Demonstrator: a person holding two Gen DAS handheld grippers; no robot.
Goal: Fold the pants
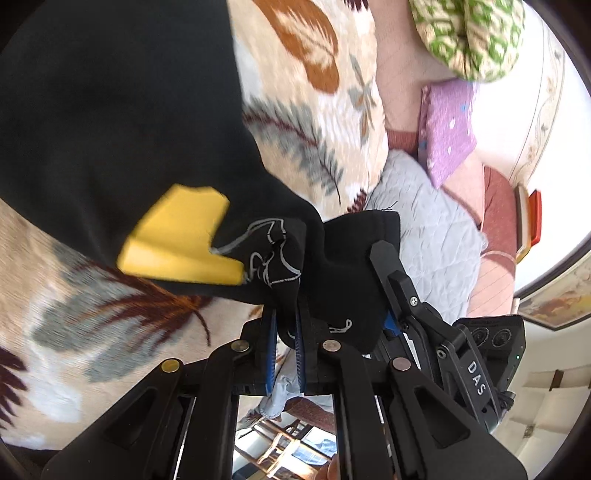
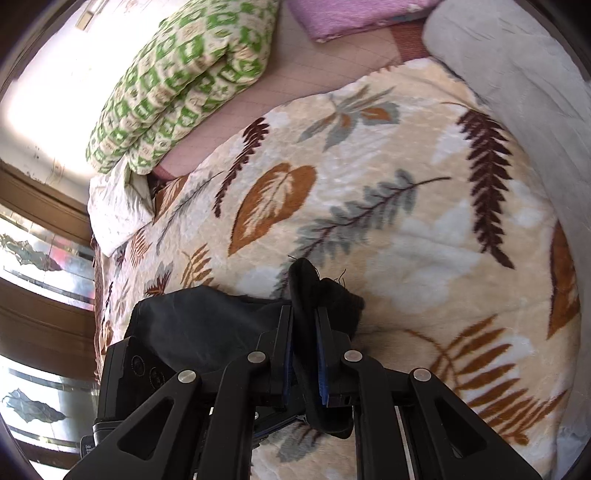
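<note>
Left gripper (image 1: 286, 332): its two black jaws, lined with ribbed blue pads (image 1: 300, 343), are pinching a bunched edge of the black pants (image 1: 110, 122), with grey stitching showing on the soft knit just above the grip. From the jaws the fabric is spreading toward ten o'clock as a broad dark sheet bearing an angular yellow patch (image 1: 177, 236) with crisp edges. At three o'clock of the jaws the second tool's black hinged body, marked with white letters, is reaching into the same cloth.

Right gripper (image 2: 306, 343): its jaws are standing narrow, clamping a thick fold of the pants, which is sticking out past the fingertips toward twelve o'clock and trailing toward nine o'clock as a smooth drape.

Beneath both lies a plush cream blanket (image 2: 406, 221) printed with brown, grey and maroon leaves. At eleven o'clock in the right wrist view a green-and-cream patterned quilt (image 2: 177, 81) is resting folded; at twelve, a pink cloth (image 2: 351, 14); at one, a pale grey quilted cover (image 2: 517, 66).
</note>
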